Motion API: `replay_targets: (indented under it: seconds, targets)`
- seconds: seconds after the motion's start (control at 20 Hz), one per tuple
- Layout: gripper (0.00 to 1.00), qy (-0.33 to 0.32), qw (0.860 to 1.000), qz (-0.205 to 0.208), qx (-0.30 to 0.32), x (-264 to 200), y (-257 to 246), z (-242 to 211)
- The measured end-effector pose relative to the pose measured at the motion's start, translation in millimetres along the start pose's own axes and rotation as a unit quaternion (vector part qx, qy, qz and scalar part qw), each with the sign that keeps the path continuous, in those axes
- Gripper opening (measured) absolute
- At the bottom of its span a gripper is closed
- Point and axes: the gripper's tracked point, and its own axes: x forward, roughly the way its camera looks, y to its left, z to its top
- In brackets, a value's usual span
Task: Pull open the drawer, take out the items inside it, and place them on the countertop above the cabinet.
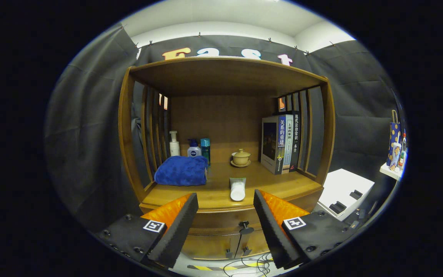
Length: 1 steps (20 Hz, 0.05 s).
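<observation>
My tool (225, 215) hangs with its fingers spread wide and nothing between them, low in the frame. The drawer (221, 220) sits shut just beyond them, its dark knob (245, 227) low and slightly right of centre. If I drift in off-line, I judge one finger will catch the drawer front rather than the knob. On the bench (221, 194), the white tube (237, 188) lies near the front edge; a jerky pull may roll it off.
</observation>
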Motion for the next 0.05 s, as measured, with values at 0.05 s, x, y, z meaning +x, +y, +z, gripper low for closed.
replay_targets:
  seconds: [0.05]
  targets:
    - [0.99, -0.001, 1.000, 0.000, 0.000, -0.9, 0.9, 0.6]
